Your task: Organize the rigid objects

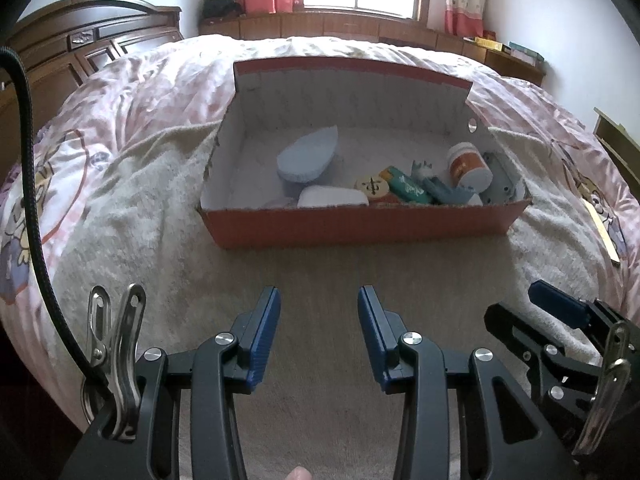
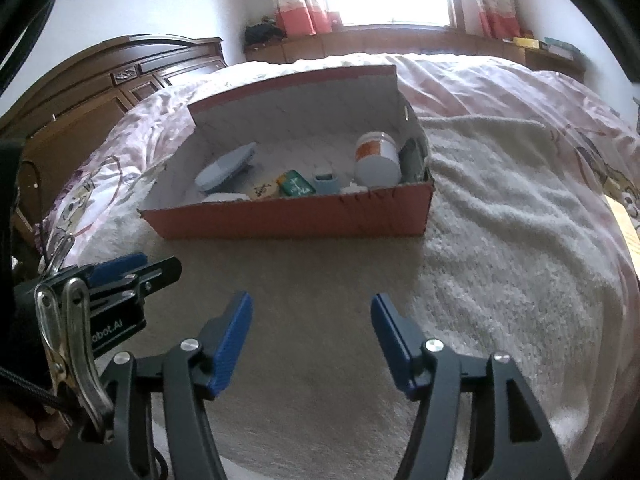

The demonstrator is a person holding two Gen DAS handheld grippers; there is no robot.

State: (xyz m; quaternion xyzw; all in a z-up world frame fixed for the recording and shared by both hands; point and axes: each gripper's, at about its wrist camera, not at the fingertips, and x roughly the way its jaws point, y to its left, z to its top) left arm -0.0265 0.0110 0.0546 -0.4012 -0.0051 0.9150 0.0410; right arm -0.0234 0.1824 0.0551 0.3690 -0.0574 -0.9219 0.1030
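An open red cardboard box (image 1: 360, 226) with a white inside stands on the bed, lid tipped up behind; it also shows in the right wrist view (image 2: 288, 218). In it lie a pale blue teardrop piece (image 1: 308, 156), a white piece (image 1: 332, 198), a round yellow disc (image 1: 372, 188), a green packet (image 1: 408, 188), a white jar with an orange label (image 1: 468, 166) and several small blue-grey parts. My left gripper (image 1: 319, 300) is open and empty, short of the box. My right gripper (image 2: 311, 308) is open and empty, beside the left one.
A white fleece blanket (image 2: 500, 240) covers the pink quilt (image 1: 140, 80) under the box. A dark wooden headboard (image 1: 80, 52) is at the left. A window with curtains and a low shelf (image 1: 360, 28) lie beyond the bed. A cable (image 1: 28, 160) hangs at the left.
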